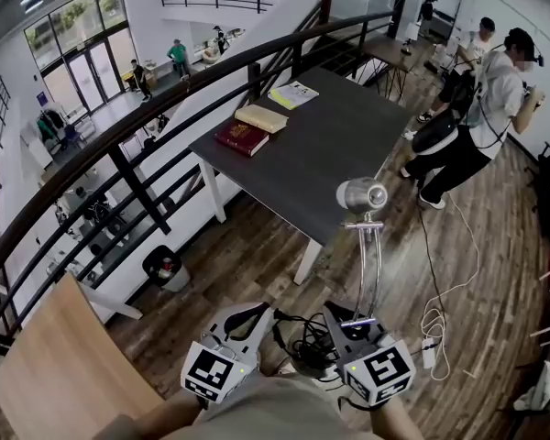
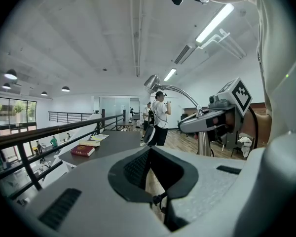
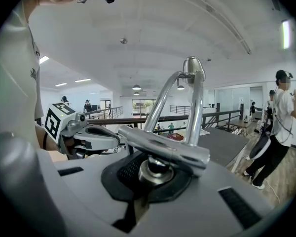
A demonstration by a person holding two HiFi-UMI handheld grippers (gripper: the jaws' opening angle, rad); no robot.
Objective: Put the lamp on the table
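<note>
- The right gripper (image 3: 150, 174), of smooth grey plastic with ribbed black pads, was clamped on the round metal knob at the foot of the polished chrome desk lamp (image 3: 187, 107).
- The lamp stood upright in that grip, off the table. Two slim shiny tubes rose from a thick chrome crossbar to a short cylindrical head (image 1: 361, 194), which in the head view showed against the table's near edge.
- The left gripper (image 2: 150, 174), of the same matt grey shell, had its jaws apart and nothing between them. It sat just beside the right one, with a tangle of black cable (image 1: 307, 337) between the two.
- The dark grey rectangular table (image 1: 348, 145) had a flat matt top and white legs.
- Along its left edge lay a dark red hardback book (image 1: 242, 137) and a tan book (image 1: 261, 118), with an open yellow-green booklet (image 1: 293, 94) at the far left corner.
- Brown wood planks (image 1: 257, 255) made up the floor beneath.
</note>
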